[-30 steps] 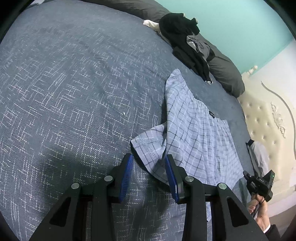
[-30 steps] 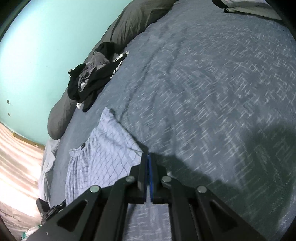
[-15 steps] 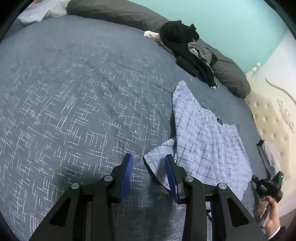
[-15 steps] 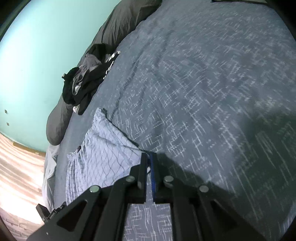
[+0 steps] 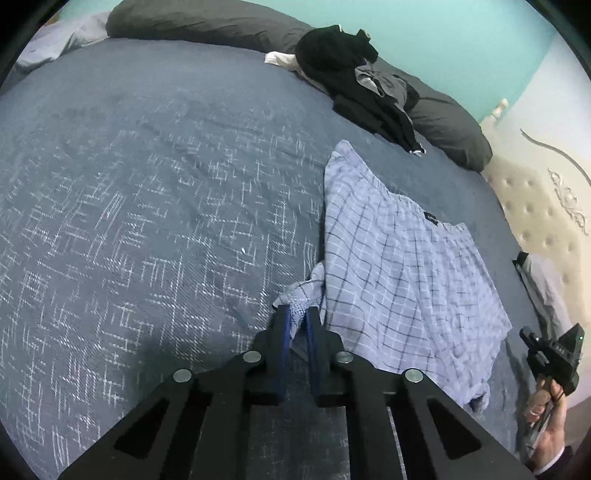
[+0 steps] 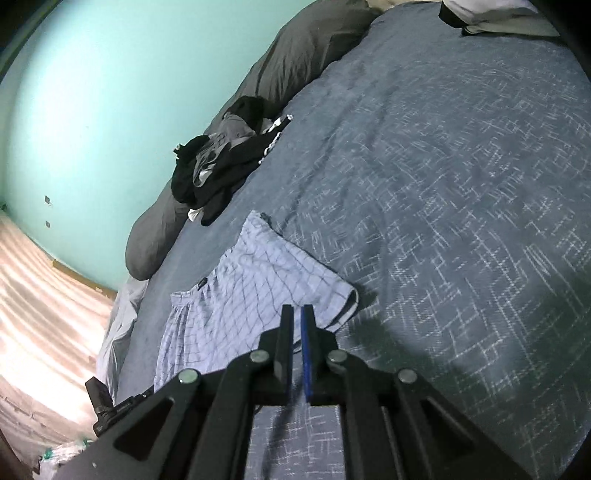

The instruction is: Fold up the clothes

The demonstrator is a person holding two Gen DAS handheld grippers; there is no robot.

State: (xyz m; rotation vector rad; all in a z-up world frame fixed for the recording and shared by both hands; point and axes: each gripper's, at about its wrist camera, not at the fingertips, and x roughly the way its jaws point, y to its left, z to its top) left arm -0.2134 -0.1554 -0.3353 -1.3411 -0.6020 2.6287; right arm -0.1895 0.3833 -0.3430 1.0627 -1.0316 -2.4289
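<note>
Light blue plaid shorts (image 5: 399, 277) lie spread on the dark blue bedspread (image 5: 147, 221). My left gripper (image 5: 297, 317) is shut on a bunched hem corner at the shorts' left side. In the right wrist view the shorts (image 6: 251, 295) sit just beyond my right gripper (image 6: 296, 317). Its jaws stand almost together, and the curled, lifted hem (image 6: 349, 299) runs in under the fingers. A hand (image 5: 546, 410) holds the right gripper's body (image 5: 554, 354) past the shorts' far corner.
A pile of black and grey clothes (image 5: 362, 74) rests on long grey pillows (image 5: 192, 22) at the teal wall. A cream tufted headboard (image 5: 546, 214) stands at the right. Wide bare bedspread lies left of the shorts. Wooden floor (image 6: 37, 314) shows beside the bed.
My left gripper was open around the hem corner and has shut on it, bunching the cloth. The right gripper stays shut, and the hem beside it now curls upward.
</note>
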